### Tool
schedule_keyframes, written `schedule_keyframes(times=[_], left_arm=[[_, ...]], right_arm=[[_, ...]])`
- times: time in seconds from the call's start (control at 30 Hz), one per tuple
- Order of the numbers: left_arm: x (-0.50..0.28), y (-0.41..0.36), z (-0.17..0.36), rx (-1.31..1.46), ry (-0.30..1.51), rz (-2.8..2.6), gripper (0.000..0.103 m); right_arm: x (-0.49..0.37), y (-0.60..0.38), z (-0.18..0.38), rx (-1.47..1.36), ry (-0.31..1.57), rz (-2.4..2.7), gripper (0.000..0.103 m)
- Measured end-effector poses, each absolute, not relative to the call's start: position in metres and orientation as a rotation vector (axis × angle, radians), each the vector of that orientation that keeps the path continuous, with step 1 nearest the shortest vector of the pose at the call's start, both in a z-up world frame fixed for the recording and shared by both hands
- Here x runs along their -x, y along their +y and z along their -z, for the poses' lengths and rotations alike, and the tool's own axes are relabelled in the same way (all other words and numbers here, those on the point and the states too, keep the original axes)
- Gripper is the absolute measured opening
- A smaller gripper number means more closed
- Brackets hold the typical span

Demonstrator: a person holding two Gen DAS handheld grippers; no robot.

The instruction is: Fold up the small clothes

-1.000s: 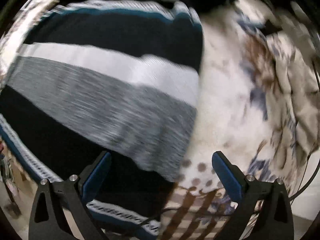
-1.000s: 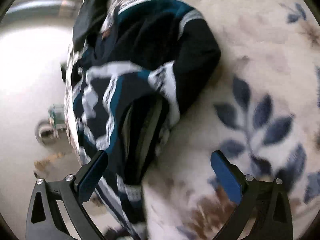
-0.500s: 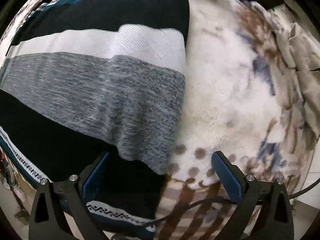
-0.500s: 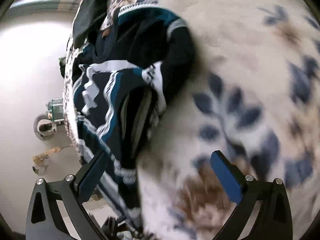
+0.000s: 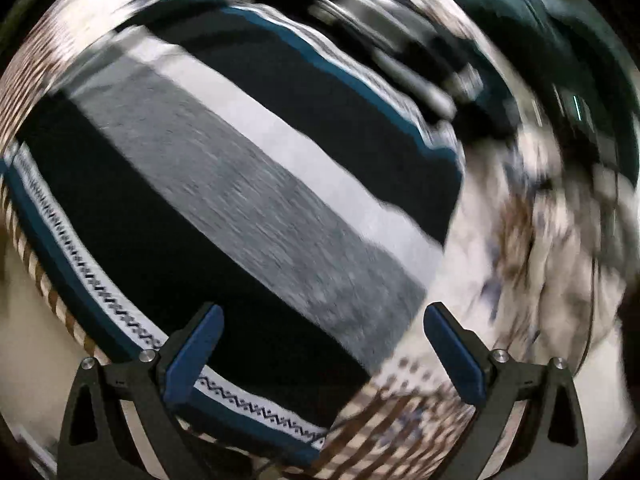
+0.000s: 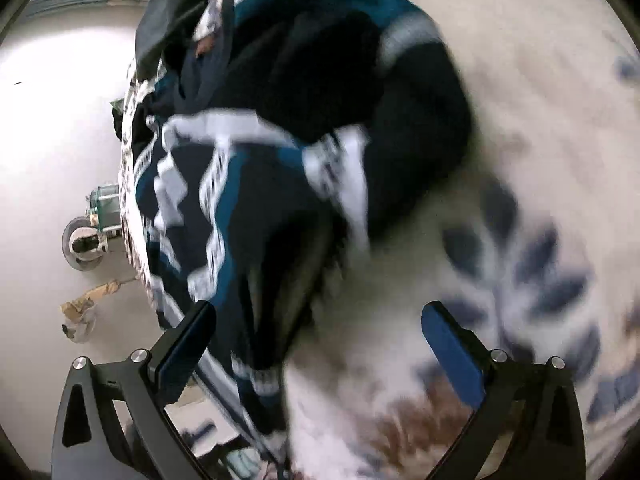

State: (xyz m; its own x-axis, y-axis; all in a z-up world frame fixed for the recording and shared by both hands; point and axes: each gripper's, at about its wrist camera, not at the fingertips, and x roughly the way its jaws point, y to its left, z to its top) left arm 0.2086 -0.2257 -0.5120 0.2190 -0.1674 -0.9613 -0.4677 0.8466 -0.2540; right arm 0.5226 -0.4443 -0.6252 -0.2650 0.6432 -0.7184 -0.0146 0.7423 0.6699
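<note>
Both tools gape wide and grip nothing, left tool [image 5: 322, 344] and right tool [image 6: 318, 340] above the striped sweater [image 5: 256, 208].

The left wrist view looked down, close over the striped sweater [image 5: 248, 200], which filled the frame from 9 to 1 o'clock, blanket [image 5: 472, 280] at 3. The right wrist view faced along the blanket [image 6: 520, 140], with the same sweater [image 6: 280, 160] bunched near 11 o'clock and floor [image 6: 52, 140] at 9.
</note>
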Motion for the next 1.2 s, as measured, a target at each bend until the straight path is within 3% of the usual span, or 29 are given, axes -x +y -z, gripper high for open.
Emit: schedule_keyframes(times=[0.23,0.43,0.57,0.6,0.63,0.73,0.83,1.0,1.07,1.1,1.13,1.2], left_arm=[[-0.223,-0.275,0.534,0.414,1.412,-0.138,0.102],[-0.205,-0.356,0.595,0.138,1.606,-0.046,0.103],[-0.196,-0.362,0.605,0.071,1.581,-0.078,0.1],[-0.193,-0.359,0.603,0.079,1.567,-0.084,0.087],[-0.192,-0.354,0.599,0.078,1.552,-0.095,0.066],[-0.189,-0.336,0.588,0.056,1.514,-0.113,0.025],[-0.19,-0.321,0.582,0.081,1.485,-0.1,0.01],[-0.182,-0.312,0.567,0.101,1.442,-0.077,0.008],[-0.172,-0.309,0.558,0.115,1.428,-0.079,0.008],[-0.168,-0.306,0.554,0.122,1.42,-0.081,0.008],[-0.159,-0.3,0.547,0.132,1.411,-0.082,0.007],[-0.154,-0.295,0.535,0.151,1.395,-0.09,0.007]], right_arm=[[-0.447,-0.499,0.621,-0.452,1.877,-0.627,0.103],[-0.428,-0.536,0.609,-0.551,1.803,-0.546,0.103],[-0.451,-0.525,0.613,-0.632,1.708,-0.542,0.103],[-0.459,-0.517,0.615,-0.654,1.683,-0.554,0.103],[-0.47,-0.503,0.618,-0.676,1.654,-0.564,0.103],[-0.497,-0.473,0.626,-0.687,1.609,-0.603,0.103],[-0.518,-0.443,0.634,-0.685,1.59,-0.63,0.103],[-0.542,-0.414,0.633,-0.7,1.536,-0.619,0.103],[-0.545,-0.405,0.628,-0.716,1.514,-0.623,0.09],[-0.545,-0.402,0.626,-0.71,1.518,-0.609,0.066],[-0.545,-0.397,0.625,-0.681,1.534,-0.581,0.035],[-0.543,-0.393,0.617,-0.668,1.538,-0.554,0.028]])
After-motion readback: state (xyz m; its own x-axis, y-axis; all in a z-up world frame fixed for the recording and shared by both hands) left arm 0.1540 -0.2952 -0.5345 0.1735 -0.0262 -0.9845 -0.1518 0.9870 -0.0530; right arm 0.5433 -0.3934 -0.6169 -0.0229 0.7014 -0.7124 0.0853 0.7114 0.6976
